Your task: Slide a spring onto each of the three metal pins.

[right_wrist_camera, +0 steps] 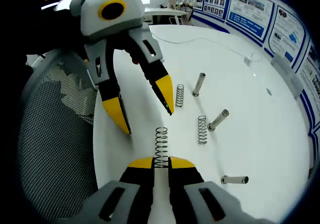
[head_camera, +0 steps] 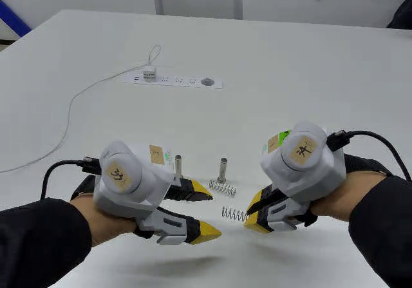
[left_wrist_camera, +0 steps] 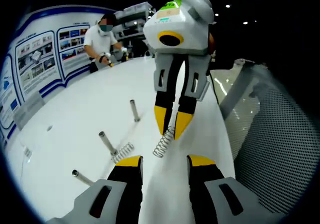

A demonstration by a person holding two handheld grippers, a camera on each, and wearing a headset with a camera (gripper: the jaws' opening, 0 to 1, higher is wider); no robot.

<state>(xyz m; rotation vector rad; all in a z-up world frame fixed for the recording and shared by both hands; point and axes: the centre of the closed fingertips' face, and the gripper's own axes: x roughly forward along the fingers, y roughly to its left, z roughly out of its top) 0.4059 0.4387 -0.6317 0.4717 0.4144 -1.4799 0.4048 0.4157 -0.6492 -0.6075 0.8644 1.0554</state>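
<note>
Presently, the first of three fittings is in hand: no pin carries a spring yet. The right hand-held gripper (right_wrist_camera: 160, 163) has its jaws pinched together on one end of the held spring (right_wrist_camera: 160, 145). That spring juts forward from the tips, roughly level and low over the bench (head_camera: 270, 75), toward its near edge. The left hand-held gripper (head_camera: 206, 212) faces it with jaws spread wide and nothing between them. Its tips are near the free end of the held spring and apart from it.

The first pin (right_wrist_camera: 199, 83) and the second pin (right_wrist_camera: 218, 120) stand upright. The third pin (right_wrist_camera: 235, 180) appears to stand likewise, though lens distortion leaves that less certain. The first loose spring (right_wrist_camera: 180, 94) lies just beside the first pin, and the second loose spring (right_wrist_camera: 202, 129) lies just beside the second pin.

Assessment: the next move calls for turning the held spring so its open end points down, centring it over a pin top, then lowering it. The coil looks light and flexible, so a skewed approach would probably snag on the pin's rim. The left hand-held gripper is placed to steady the free end.
</note>
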